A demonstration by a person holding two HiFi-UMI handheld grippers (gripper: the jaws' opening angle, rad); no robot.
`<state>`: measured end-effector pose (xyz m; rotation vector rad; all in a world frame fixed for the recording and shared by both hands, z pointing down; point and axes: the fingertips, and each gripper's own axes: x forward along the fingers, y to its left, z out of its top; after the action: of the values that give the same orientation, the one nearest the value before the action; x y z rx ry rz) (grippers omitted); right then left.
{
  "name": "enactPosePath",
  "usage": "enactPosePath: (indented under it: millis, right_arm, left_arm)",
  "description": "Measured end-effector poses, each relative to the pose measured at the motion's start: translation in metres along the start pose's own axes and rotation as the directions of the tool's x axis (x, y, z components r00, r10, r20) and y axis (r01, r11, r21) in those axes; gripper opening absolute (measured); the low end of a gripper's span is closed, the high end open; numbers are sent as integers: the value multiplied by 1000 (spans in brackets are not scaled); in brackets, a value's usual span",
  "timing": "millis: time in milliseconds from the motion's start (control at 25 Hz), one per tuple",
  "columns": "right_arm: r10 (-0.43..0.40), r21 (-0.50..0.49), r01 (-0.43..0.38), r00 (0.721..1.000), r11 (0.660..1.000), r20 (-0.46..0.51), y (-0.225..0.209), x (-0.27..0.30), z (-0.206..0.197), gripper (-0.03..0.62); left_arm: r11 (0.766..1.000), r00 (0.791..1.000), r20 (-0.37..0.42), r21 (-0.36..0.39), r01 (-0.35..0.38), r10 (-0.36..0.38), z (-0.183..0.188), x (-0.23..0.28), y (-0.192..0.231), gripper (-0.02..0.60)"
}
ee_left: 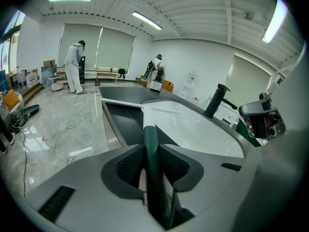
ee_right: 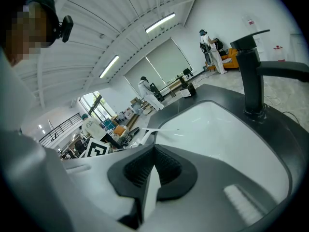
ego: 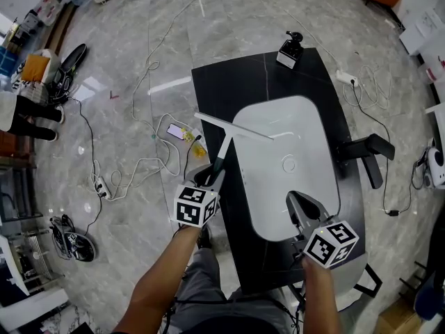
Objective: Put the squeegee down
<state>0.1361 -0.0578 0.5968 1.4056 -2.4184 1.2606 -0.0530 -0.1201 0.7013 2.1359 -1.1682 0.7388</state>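
Left gripper (ego: 213, 177) clamps the squeegee (ego: 232, 126) by its dark green handle, jaws partway closed — right gripper (ego: 297, 200) hovers over the white basin (ego: 306, 131), jaws together, empty.

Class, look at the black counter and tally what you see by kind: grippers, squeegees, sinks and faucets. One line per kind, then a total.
grippers: 2 (left gripper, right gripper)
squeegee: 1
sink: 1
faucet: 1
Total: 5
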Motion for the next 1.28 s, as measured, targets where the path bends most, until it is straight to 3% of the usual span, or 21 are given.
enactPosePath:
  millis: [600,1280]
  right_arm:
    - [-2,24,2,1000,1000,-11,0,2,-6,11]
    - [6,119,-2,999,993,-34,1,6,-29,11]
  left_arm:
    - [1000,1000,5,3,15,-15,1,-2,0,97]
    - [1000,1000,-2,-4,31,-31,0,-2,0,97]
